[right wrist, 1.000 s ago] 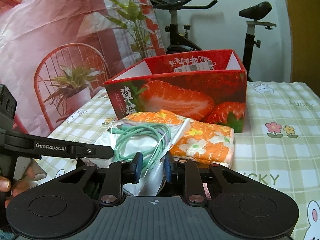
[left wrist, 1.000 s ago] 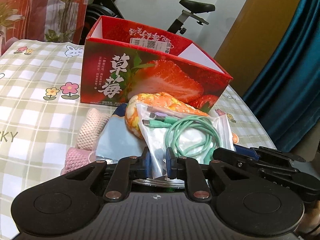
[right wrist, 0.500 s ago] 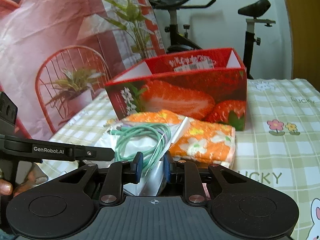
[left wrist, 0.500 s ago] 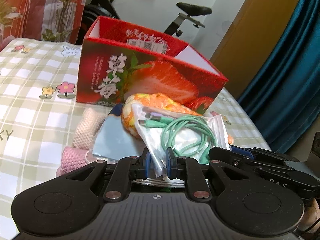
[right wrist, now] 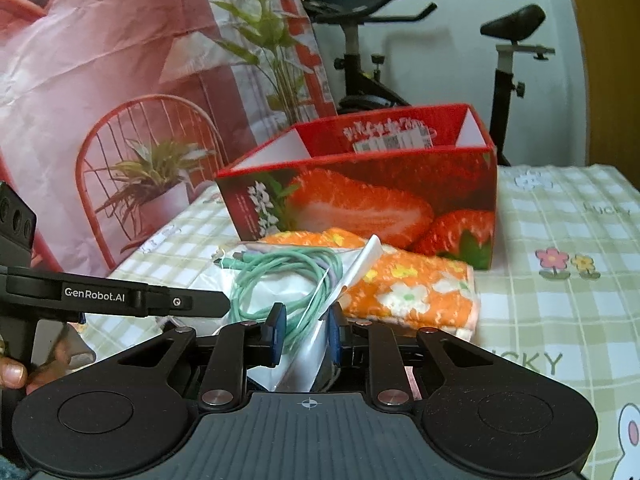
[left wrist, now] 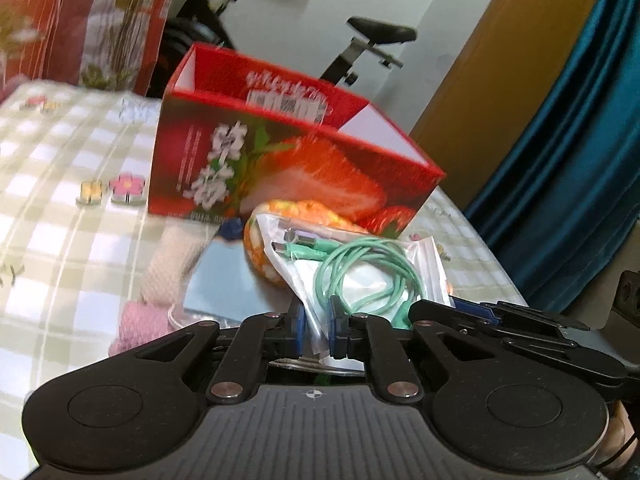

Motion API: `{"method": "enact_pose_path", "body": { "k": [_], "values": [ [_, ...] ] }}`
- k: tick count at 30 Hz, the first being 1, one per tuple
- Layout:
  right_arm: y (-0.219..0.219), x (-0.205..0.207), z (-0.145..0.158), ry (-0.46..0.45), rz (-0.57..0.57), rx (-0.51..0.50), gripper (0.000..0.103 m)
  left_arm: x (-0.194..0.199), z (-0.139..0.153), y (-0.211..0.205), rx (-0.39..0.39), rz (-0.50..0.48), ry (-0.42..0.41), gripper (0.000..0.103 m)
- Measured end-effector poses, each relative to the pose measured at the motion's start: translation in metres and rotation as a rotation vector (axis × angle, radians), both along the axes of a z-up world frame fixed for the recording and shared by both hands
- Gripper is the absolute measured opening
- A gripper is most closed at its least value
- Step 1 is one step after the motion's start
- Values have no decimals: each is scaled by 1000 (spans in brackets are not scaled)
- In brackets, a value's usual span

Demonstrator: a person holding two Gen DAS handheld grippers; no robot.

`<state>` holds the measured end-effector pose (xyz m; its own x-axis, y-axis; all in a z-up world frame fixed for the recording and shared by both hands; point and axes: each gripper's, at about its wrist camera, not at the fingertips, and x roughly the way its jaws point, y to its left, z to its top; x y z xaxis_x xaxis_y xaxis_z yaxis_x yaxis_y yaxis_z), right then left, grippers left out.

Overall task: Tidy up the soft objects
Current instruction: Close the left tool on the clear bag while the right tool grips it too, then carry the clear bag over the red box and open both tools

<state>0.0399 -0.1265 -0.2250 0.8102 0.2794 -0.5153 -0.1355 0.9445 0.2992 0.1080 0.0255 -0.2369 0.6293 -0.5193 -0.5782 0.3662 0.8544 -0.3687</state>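
Observation:
A clear plastic bag (left wrist: 360, 280) with a coiled green cable (left wrist: 372, 276) is held up between both grippers. My left gripper (left wrist: 316, 332) is shut on the bag's near edge. My right gripper (right wrist: 306, 332) has its jaws narrowly parted around the same bag (right wrist: 280, 292). An orange floral cloth (right wrist: 408, 292) lies behind the bag, in front of the open red strawberry box (right wrist: 360, 200). In the left wrist view the box (left wrist: 280, 168) stands beyond the cloth (left wrist: 296, 216), and the right gripper's body (left wrist: 520, 332) reaches in from the right.
A cream knitted piece (left wrist: 172, 264), a pink knitted piece (left wrist: 140, 320) and a pale blue cloth (left wrist: 224, 284) lie left of the bag. The checked tablecloth (right wrist: 560, 300) covers the table. An exercise bike (right wrist: 360, 64) stands behind the box.
Both views have risen and tilted a little, with the bag lifted slightly. The right gripper's jaws have widened a little around the bag.

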Motion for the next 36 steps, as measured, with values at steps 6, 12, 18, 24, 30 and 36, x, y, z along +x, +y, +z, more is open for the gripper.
{"method": "enact_pose_path", "body": {
  "k": [6,12,18,24,30,36],
  "values": [
    [-4,-4,16,-61,-5,11,20,-8,20,-1,-7,-4,-94,10],
    [-5,0,43,-151,1,-31,21,-12,47,-7,17,-15,-202,10],
    [-20,31,73,-216,9,-76,21,16,67,-15,22,-36,-233,10],
    [-42,81,90,-229,17,-97,21,61,75,-25,29,-42,-231,10],
    [-63,131,87,-188,18,-91,21,103,77,-34,25,-30,-196,10],
    [-73,171,74,-136,9,-97,21,136,69,-42,46,-10,-135,10]
  ]
}}
